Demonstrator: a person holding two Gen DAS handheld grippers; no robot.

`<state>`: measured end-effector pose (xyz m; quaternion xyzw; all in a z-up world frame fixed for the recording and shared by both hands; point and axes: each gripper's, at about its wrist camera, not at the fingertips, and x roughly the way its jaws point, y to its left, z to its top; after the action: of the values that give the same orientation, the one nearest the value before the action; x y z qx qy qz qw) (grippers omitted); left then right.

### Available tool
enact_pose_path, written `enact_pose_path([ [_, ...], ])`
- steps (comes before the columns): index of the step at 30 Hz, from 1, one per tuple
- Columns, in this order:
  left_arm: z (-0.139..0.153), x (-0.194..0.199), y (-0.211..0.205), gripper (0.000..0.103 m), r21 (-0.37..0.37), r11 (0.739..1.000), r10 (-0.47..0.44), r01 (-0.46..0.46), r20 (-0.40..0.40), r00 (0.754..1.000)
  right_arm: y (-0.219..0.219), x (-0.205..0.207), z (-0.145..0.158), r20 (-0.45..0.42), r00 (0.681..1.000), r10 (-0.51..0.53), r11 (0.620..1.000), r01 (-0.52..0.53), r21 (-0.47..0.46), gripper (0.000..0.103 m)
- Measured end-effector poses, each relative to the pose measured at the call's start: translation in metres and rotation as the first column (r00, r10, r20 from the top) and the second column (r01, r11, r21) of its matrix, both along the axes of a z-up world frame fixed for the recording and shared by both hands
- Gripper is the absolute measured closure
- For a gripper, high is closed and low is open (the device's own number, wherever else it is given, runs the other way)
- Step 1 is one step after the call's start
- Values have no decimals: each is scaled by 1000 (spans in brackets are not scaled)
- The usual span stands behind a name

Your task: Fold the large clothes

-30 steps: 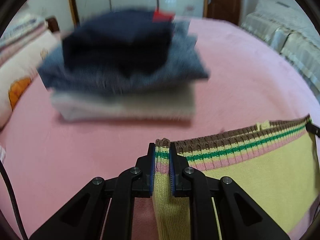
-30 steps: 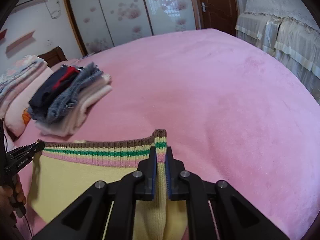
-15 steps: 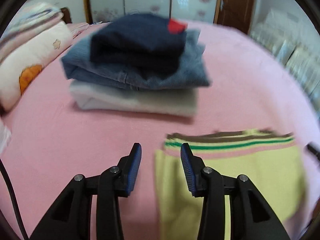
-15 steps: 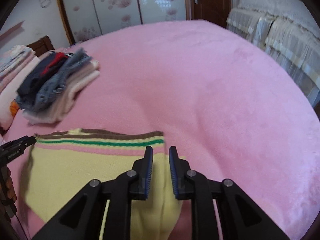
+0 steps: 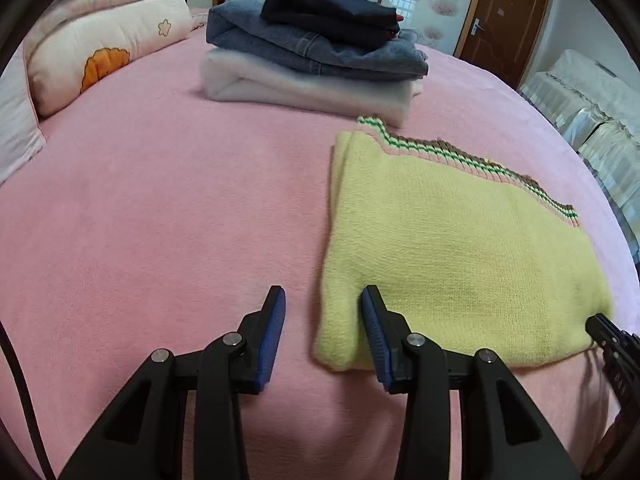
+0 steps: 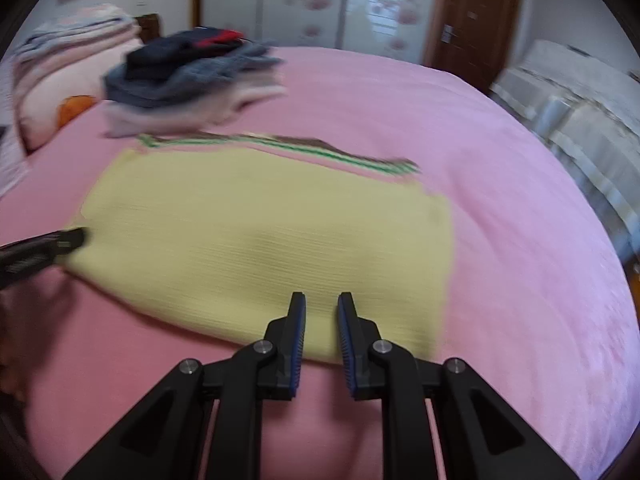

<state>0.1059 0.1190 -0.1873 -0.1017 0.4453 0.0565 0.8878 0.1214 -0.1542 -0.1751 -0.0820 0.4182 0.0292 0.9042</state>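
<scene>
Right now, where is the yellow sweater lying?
The yellow sweater lies folded flat on the pink bedspread, just in front of the stack of folded clothes, right of the open left tool.

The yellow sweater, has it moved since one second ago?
Yes. The yellow sweater dropped from both grippers and lies flat on the pink bed, near the folded stack.

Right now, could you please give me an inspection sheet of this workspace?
Surface: pink bedspread, smooth.
Job's things: yellow sweater lying folded and flat, striped hem on the far side.
Clutter: stack of folded clothes beyond the sweater; pillow far left.
Grippers: left hand-held gripper open, holding nothing, at the sweater's near corner; right hand-held gripper open, over its near edge.
Cables: black cable.
Surroundings: wardrobe doors, wooden door.
</scene>
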Motion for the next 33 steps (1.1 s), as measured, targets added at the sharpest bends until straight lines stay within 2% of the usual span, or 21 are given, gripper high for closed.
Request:
enact_pose_path([
  [2, 2, 0, 4, 64, 18, 1000, 25, -25, -1, 1000, -33, 2, -6, -18, 999, -45, 997, 46, 61, 103],
  [5, -3, 4, 15, 64, -43, 998, 48, -49, -20, 999, -49, 2, -5, -27, 998, -49, 993, 52, 109, 103],
  [10, 4, 0, 7, 64, -5, 999, 43, -43, -21, 999, -37, -1, -2, -17, 997, -82, 993, 83, 87, 103],
  [14, 7, 8, 12, 64, -31, 998, 49, -50, -41, 998, -47, 2, 1, -39, 993, -107, 982, 112, 153, 103],
  [17, 13, 13, 16, 64, -49, 998, 46, -49, -60, 997, -51, -2, 7, -57, 993, -105, 981, 112, 159, 103],
  [20, 27, 8, 13, 64, -36, 999, 35, -38, -62, 997, -48, -4, 15, -69, 992, -107, 982, 116, 152, 101],
  [23, 40, 4, 8, 62, -14, 1000, 17, -18, -69, 998, -44, -10, 29, -44, 993, -111, 983, 117, 144, 101],
  [27, 63, -7, 2, 49, -1, 1000, -10, 10, -46, 999, -38, -19, 46, -22, 994, -109, 979, 111, 172, 101],
  [33, 92, -26, -8, 46, -29, 998, -62, 62, -9, 998, -25, -31, 63, -22, 996, -81, 974, 84, 208, 100],
])
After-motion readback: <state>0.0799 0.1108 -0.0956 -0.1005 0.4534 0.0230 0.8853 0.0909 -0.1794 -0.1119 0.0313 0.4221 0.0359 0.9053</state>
